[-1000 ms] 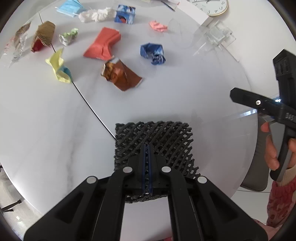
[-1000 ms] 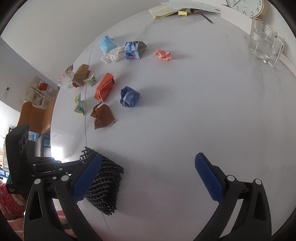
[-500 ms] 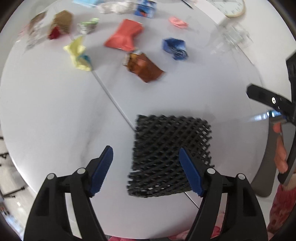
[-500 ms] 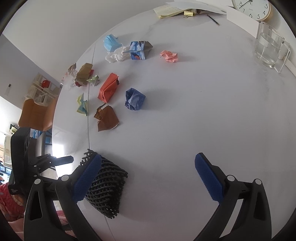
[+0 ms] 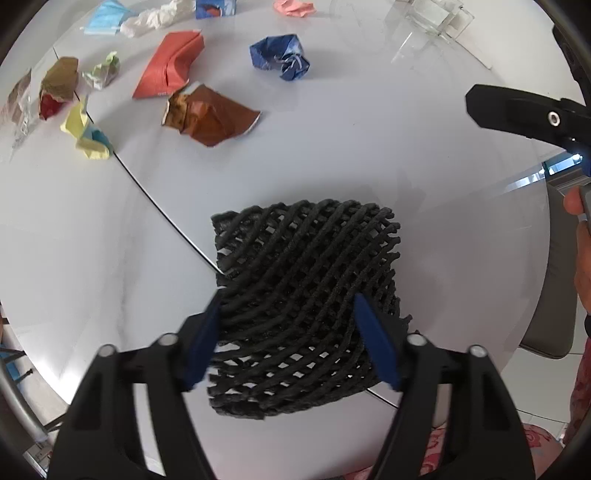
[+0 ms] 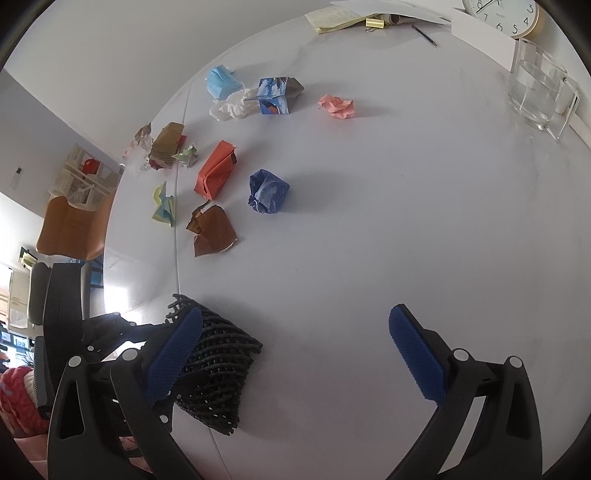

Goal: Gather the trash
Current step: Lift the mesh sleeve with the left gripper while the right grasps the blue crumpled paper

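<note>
Left hand-held gripper (image 5: pixel 286 338) points steeply down over the black foam net (image 5: pixel 306 295), which lies at the near edge of the white counter (image 5: pixel 369 155), across the seam in the top. Jaws have just been closing, now about half open, blue pads (image 5: pixel 373 347) flanking the net's near part; left pad is motion-blurred, so I can't confirm it is pressing. The net rests on the counter, not lifted.

Right hand-held gripper (image 6: pixel 295 354) hangs over bare counter to the right of the net, jaws wide, nothing between them. In its view the net (image 6: pixel 218 373) sits just behind its left pad.

Rest of the trash is well apart, further in:
- brown wrapper (image 5: pixel 210 118), nearest the net
- red carton (image 5: pixel 170 70)
- crumpled blue paper (image 5: pixel 282 55)
- yellow paper (image 5: pixel 86 133)
- pink paper ball (image 6: pixel 338 106)
- blue printed carton (image 6: pixel 275 95) touching white tissue (image 6: pixel 231 107), blue face mask (image 6: pixel 221 83) just beside

Glass jug (image 6: pixel 537 92) and clock (image 6: pixel 502 16) at the far right edge.
</note>
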{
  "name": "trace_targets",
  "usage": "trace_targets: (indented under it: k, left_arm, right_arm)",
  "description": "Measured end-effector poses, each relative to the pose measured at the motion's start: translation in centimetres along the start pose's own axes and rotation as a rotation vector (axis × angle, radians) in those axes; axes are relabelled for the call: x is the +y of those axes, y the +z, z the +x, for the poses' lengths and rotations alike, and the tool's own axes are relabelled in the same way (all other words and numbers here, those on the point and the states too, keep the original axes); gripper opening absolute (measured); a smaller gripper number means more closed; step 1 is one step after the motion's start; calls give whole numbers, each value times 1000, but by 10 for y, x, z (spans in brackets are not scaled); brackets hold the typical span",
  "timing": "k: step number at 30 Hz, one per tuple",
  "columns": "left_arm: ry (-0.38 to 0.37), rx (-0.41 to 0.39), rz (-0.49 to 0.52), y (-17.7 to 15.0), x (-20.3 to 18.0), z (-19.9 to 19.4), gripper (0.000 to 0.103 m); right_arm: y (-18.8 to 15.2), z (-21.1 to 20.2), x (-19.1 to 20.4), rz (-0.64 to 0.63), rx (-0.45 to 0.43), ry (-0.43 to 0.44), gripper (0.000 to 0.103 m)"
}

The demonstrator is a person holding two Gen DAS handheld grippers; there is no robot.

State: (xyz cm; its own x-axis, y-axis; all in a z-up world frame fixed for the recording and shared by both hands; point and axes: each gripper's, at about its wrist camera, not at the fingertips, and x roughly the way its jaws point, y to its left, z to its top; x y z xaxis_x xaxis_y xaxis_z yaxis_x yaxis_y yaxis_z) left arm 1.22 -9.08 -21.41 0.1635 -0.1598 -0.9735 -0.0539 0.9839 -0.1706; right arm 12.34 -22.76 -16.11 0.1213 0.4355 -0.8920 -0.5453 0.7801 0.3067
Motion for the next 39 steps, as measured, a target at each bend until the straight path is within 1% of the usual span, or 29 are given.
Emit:
trace_targets:
  k: [1, 2, 3, 4, 6, 7, 9, 12, 16, 17, 22, 24, 25, 27, 28, 29, 33, 36, 37, 39]
  left_arm:
    - [-8, -2, 3, 0, -1, -1, 54]
    - [-25, 2, 4, 0, -2, -1, 46]
    - [-30, 4, 6, 0, -3, 0, 41]
    - [-28, 5, 12, -1, -6, 0, 39]
    - [-35, 10, 26, -1, -10, 2, 28]
    - [-35, 9, 33, -2, -13, 2, 26]
    - [-40, 5, 46, -3, -17, 1, 19]
    - [-45, -2, 56, -2, -19, -1, 15]
    - [-40, -23, 63, -2, -22, -6, 13]
    - [-39, -28, 64, -8, -16, -10, 13]
    - [-26, -59, 55, -12, -14, -25, 13]
    - [-18, -76, 42, -14, -10, -35, 13]
    - [-13, -84, 34, -20, -14, -39, 13]
    - [-6, -101, 4, -21, -5, -52, 13]
    - [-2, -112, -12, -23, -1, -58, 13]
    - [0, -120, -23, -20, 17, -64, 13]
    - [38, -167, -88, -12, 46, -83, 13]
    - [63, -190, -138, -6, 58, -94, 13]
    - [68, -195, -155, -3, 63, -96, 13]
    - [75, -199, -190, 1, 71, -95, 13]
  right_arm:
    - [0, 0, 0, 0, -1, 0, 100]
    - [0, 0, 0, 0, 0, 1, 100]
    - [1, 0, 0, -1, 1, 2, 100]
    - [0, 0, 0, -1, 0, 0, 100]
    - [0, 1, 0, -2, 1, 0, 100]
    - [0, 1, 0, -1, 1, 0, 100]
    - [0, 1, 0, -1, 0, 0, 100]
    - [0, 1, 0, 1, 2, -2, 100]
    - [1, 1, -1, 1, 1, -2, 100]
    - [1, 1, -1, 1, 1, -2, 100]
    - [2, 1, 0, -5, 2, -5, 100]
    - [4, 3, 2, -15, 5, -16, 100]
    - [5, 4, 3, -22, 7, -20, 100]
    - [8, 7, 6, -39, 12, -19, 100]
    - [12, 10, 8, -55, 16, -19, 100]
    - [16, 13, 12, -78, 19, -22, 100]
    - [36, 30, 28, -189, 15, -48, 100]
    - [57, 51, 40, -286, 8, -62, 100]
    - [65, 61, 43, -313, 10, -69, 99]
    - [77, 80, 46, -342, 21, -80, 94]
